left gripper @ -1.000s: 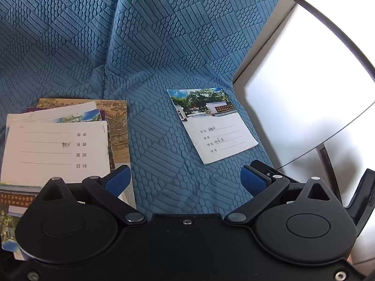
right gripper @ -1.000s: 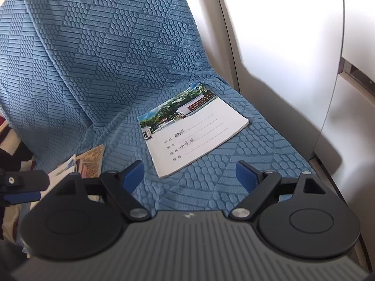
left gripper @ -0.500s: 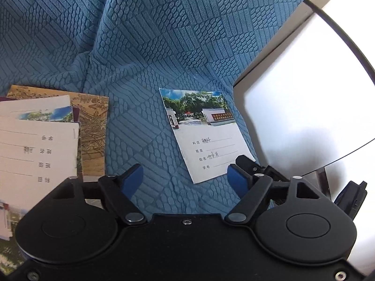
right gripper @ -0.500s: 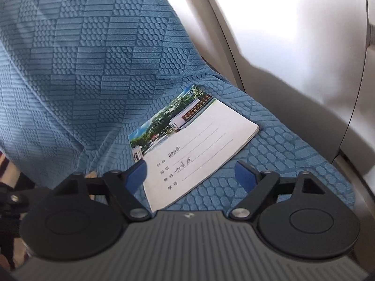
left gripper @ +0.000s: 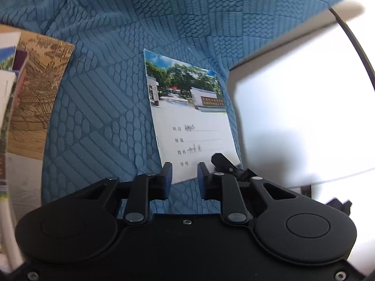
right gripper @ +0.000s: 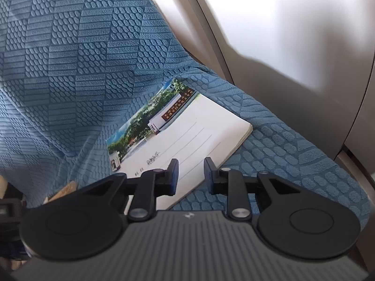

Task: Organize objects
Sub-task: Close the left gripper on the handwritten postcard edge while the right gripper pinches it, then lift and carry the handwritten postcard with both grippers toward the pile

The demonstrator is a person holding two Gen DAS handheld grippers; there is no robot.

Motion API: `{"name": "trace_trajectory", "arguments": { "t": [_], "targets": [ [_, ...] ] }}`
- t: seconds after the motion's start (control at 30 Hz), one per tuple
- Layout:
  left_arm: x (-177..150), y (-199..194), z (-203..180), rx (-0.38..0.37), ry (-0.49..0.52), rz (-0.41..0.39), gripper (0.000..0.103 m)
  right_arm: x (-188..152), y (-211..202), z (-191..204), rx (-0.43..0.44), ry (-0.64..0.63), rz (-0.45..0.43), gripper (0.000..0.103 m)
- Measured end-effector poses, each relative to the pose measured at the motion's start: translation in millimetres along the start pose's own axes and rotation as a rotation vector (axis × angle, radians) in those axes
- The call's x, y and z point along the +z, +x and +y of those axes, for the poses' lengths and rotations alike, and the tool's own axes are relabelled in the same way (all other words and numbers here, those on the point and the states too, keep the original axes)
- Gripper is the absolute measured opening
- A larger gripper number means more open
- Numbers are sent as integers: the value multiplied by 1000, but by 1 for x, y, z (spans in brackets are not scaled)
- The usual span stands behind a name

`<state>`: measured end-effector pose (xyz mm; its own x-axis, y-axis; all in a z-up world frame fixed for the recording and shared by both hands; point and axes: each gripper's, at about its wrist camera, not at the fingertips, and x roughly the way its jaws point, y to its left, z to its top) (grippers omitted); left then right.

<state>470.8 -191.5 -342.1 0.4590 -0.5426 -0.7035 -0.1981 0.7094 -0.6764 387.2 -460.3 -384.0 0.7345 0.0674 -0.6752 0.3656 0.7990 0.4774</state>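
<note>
A thin notebook [left gripper: 187,121] with a photo of trees and a building on its white cover lies flat on the blue textured seat cover [left gripper: 105,93]. My left gripper [left gripper: 185,175] hovers over the notebook's near edge. Its jaws are closing to a narrow gap; white cover shows through the gap and the pads press on nothing. In the right wrist view the same notebook [right gripper: 187,135] lies just beyond my right gripper [right gripper: 191,175], whose jaws are also closing with a small gap and no grip. A black fingertip [left gripper: 222,161] of the right gripper rests by the notebook's near right corner.
A stack of notebooks [left gripper: 35,107], topped by a brown illustrated cover, lies at the left on the seat. A white panel [left gripper: 304,117] with a dark rim rises close to the right of the notebook. The seat back [right gripper: 82,46] slopes up behind.
Both grippers have come down and closer to the photo-cover notebook, and both pairs of jaws have narrowed from wide open to a small gap. The stack has slid toward the left edge.
</note>
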Motion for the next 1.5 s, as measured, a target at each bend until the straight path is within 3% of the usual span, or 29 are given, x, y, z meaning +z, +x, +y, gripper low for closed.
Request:
{"name": "trace_trajectory", "arguments": {
  "t": [0.23,0.47,0.83,1.03,1.13,1.27,1.43,1.5],
  "targets": [
    [5,25,8,85,-59,24,16,2,0,-21,85,153,-1,22],
    [2,31,0,81,-66,17,20,1,0,-32,133,227,3,22],
    [8,28,1,-79,-133,45,22,-2,2,-55,222,414,13,22],
    [10,48,-1,8,-144,38,19,-4,4,-63,264,494,30,24],
    [11,55,-3,23,-131,48,7,-9,1,-69,341,582,53,27],
    [12,57,-4,42,-136,53,6,-18,1,-72,463,676,106,28],
    [15,49,-8,39,-121,27,4,-26,-5,-68,534,702,142,66],
    [17,46,-10,32,-118,22,4,-28,-4,-70,562,741,159,72]
  ]
}}
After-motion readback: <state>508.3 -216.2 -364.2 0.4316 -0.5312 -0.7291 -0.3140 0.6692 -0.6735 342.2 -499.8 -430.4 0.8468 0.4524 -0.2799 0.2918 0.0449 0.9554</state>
